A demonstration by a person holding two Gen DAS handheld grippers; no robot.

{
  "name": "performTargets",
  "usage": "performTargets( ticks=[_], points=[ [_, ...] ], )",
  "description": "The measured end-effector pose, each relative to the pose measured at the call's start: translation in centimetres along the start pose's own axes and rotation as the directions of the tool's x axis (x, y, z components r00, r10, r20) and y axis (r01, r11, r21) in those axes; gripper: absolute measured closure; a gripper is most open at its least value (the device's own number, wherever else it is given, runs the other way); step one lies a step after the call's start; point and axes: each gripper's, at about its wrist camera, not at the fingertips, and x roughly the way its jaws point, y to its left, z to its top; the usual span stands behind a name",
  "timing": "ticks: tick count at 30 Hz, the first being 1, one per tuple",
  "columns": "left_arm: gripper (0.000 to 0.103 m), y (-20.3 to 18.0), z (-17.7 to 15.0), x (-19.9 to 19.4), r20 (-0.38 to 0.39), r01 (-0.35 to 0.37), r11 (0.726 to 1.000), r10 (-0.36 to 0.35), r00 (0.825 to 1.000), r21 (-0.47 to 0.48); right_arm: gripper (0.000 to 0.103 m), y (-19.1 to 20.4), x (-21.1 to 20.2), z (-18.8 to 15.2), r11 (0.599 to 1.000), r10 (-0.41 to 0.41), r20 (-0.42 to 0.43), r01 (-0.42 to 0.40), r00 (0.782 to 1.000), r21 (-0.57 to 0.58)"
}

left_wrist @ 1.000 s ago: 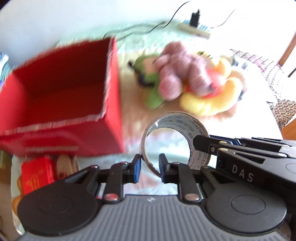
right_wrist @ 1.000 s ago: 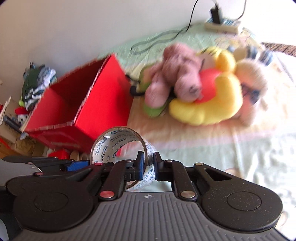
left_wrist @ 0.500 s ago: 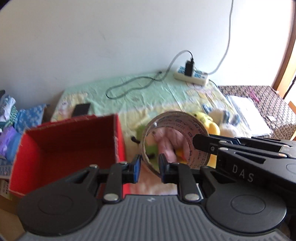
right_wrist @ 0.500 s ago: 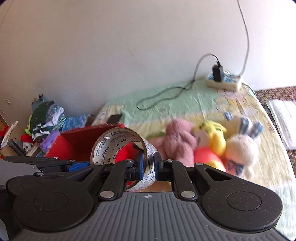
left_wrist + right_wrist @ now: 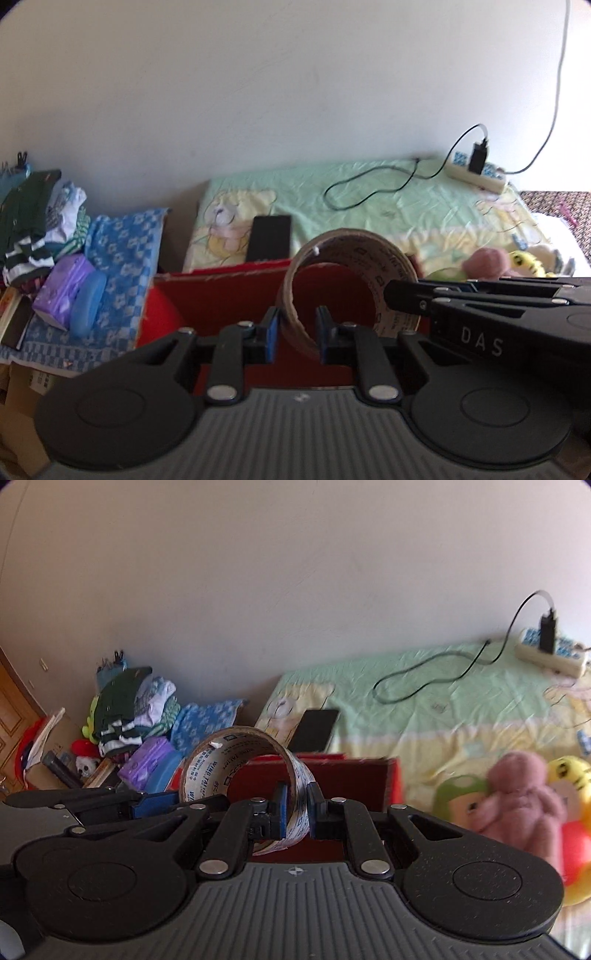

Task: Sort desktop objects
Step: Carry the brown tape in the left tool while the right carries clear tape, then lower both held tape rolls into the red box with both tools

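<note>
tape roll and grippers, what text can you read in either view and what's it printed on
"DAS": white letters on the side of the black right gripper, seen in the left wrist view.
"WING TAI TAPE", as best it reads: blue print repeated on the inner face of the clear packing tape roll, right wrist view.
Smaller print and box marks inside the tape roll: too blurred to read.
Left gripper: no readable text.
Red cardboard box: no text visible.
</note>
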Motion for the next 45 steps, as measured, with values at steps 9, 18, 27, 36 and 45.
performTargets(
  ticks=[9,18,27,36,45],
  points=[
    [0.086,5.5,-1.9,8.4,-0.197,0.045,0.998,-0.053,0.979,-0.047,0.091,1.3,9.2,-1.1,0.992,-0.04,-0.24,0.067,0.97,0.107],
    [0.085,7.3,-2.3,13.5,-0.302,0.041,0.998,-0.053,0.952,-0.045,0.092,1.0,13.3,-1.9,0.975,-0.091,-0.383,0.16,0.919,0.152],
    [0.068,8.6,-3.1,10.9,-0.244,0.031,0.999,-0.027,0.97,0.014,0.091,2.2,14.9,-1.3,0.968,-0.103,-0.389,0.182,0.916,0.172],
    [0.066,10.0,-4.0,8.9,-0.222,0.126,0.992,-0.126,0.967,-0.014,0.089,3.3,17.2,-1.1,0.971,-0.042,-0.38,0.128,0.924,0.204],
    [0.066,9.6,-4.0,10.4,-0.248,0.081,0.997,-0.083,0.965,-0.02,0.079,4.4,19.7,-0.9,0.957,0.116,-0.387,0.001,0.915,0.291]
  ],
)
